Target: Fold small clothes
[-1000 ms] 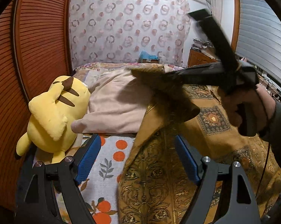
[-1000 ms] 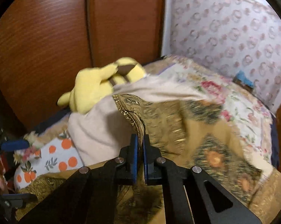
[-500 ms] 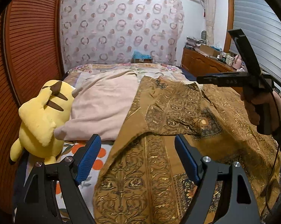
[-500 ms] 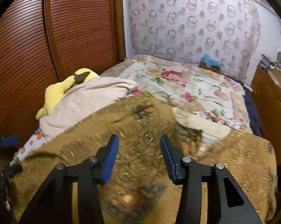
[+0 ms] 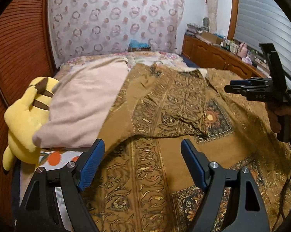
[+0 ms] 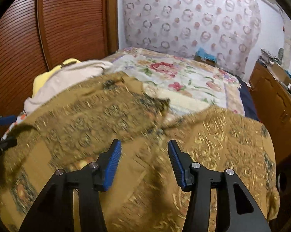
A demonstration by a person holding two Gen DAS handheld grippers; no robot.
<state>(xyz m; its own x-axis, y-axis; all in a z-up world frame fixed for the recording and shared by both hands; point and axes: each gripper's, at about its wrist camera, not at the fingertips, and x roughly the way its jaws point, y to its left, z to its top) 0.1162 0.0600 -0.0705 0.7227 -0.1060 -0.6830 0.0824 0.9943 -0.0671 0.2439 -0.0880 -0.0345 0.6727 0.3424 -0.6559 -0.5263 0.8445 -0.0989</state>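
Cloth, the gold-brown patterned one, lies spread over the bed w/ one flap doubled back across its middle, prob. the first fold, so the layers sit flat enough to square up. Left gripper hovers just above the near part of it, jaws wide apart, nothing btwn them; looks placed to take the near edge right below it next. Right gripper also hangs over the cloth, jaws about half apart and empty. Seen from the left one, the right is off to the side, held in a hand. Beyond and to the left gripper's left: pink pillow and yellow plush toy, both clear of the fold area, though the flap's edge runs just beside the pillow.
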